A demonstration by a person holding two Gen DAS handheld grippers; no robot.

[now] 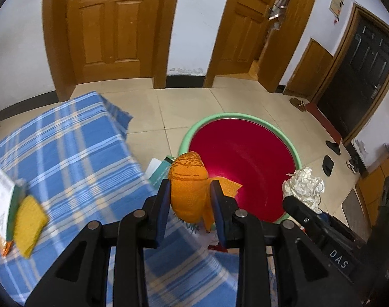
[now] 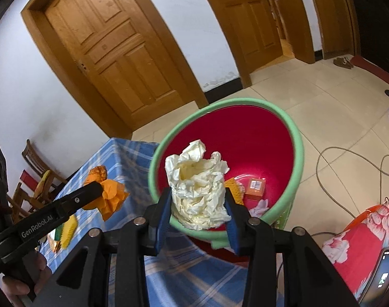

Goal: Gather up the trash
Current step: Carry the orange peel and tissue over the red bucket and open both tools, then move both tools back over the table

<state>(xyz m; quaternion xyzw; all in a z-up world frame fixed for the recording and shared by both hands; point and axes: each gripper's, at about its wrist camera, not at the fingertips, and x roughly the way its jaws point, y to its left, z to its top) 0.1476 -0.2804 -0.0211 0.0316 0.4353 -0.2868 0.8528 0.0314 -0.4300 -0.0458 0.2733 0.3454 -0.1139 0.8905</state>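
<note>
My left gripper (image 1: 190, 192) is shut on a crumpled orange wrapper (image 1: 188, 186), held over the table edge beside the red bin with a green rim (image 1: 243, 115). My right gripper (image 2: 198, 199) is shut on a crumpled white paper wad (image 2: 197, 192), held above the near rim of the bin (image 2: 300, 153). The wad also shows in the left wrist view (image 1: 304, 185), and the orange wrapper in the right wrist view (image 2: 110, 194). Inside the bin lie an orange box (image 2: 256, 186), a yellow scrap (image 2: 234, 188) and a pale wrapper (image 2: 259, 207).
A blue plaid tablecloth (image 1: 66, 148) covers the table, with a yellow sponge (image 1: 29, 226) and a white and green box (image 1: 3, 204) on it. A grey cable (image 2: 348, 158) loops on the tiled floor. A red floral cushion (image 2: 360, 238) and a phone (image 2: 381, 273) sit at right.
</note>
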